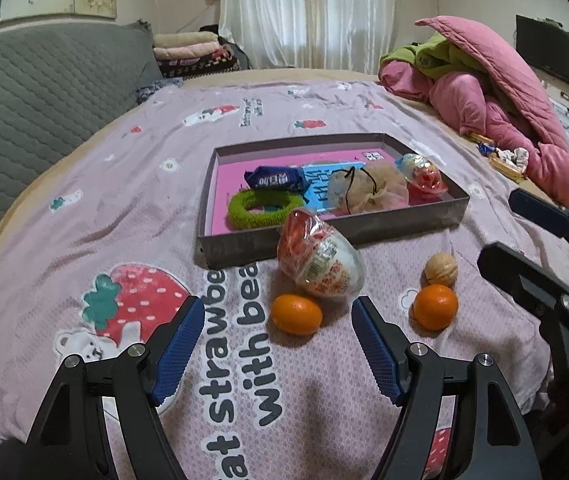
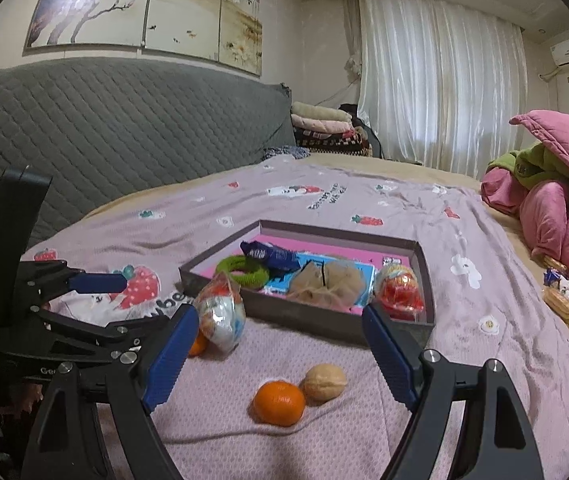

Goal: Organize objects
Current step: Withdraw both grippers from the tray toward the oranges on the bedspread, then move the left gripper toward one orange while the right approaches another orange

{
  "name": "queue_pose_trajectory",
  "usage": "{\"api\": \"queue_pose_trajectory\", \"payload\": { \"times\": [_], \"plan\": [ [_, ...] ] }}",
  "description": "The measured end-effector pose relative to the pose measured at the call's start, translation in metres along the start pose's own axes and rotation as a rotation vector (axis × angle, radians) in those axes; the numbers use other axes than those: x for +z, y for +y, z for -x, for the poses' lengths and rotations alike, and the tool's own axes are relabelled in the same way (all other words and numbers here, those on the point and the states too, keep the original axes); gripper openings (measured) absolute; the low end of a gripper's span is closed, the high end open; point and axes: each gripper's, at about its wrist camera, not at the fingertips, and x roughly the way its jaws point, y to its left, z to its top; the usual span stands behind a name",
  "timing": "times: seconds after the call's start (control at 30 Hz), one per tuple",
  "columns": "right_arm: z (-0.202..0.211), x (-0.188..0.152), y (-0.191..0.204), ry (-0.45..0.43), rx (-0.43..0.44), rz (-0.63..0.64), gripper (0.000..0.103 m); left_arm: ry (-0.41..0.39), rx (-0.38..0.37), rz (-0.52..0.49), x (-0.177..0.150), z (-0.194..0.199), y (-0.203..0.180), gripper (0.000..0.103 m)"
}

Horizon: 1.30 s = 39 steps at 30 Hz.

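Note:
A shallow grey box (image 1: 324, 236) (image 2: 308, 316) with a pink floor lies on the bed and holds a green hair ring (image 1: 262, 208), a blue snack pack (image 1: 276, 179), a mesh pouch (image 1: 368, 192) and a wrapped toy egg (image 1: 424, 178). In front of it lie a second wrapped egg (image 1: 320, 260) (image 2: 220, 312), two small oranges (image 1: 296, 314) (image 2: 279, 402) and a walnut (image 1: 440, 269) (image 2: 324, 382). My left gripper (image 1: 276, 312) is open, just short of the left orange and the egg. My right gripper (image 2: 280, 320) is open above the right orange and walnut.
The bed wears a lilac strawberry-print cover (image 1: 164, 160). A pink quilt heap (image 1: 504, 92) lies at the right with snack packets (image 1: 504, 158) beside it. A grey quilted headboard (image 2: 124, 128) stands on the left, folded blankets (image 2: 324, 124) behind.

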Motion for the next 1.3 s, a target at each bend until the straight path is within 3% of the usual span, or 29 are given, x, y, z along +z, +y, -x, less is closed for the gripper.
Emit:
{"api": "queue_pose_trajectory", "payload": {
  "times": [0.53,1.3],
  "plan": [
    [-0.008,-0.023,0.003,0.109,-0.002,-0.015,0.083,0.075,-0.021,-0.003,-0.01,-0.017,0.002,0.077],
    [-0.018,-0.031,0.0,0.155,-0.02,-0.027,0.083,0.093,-0.018,-0.006,-0.015,-0.024,-0.001,0.077]
  ]
}}
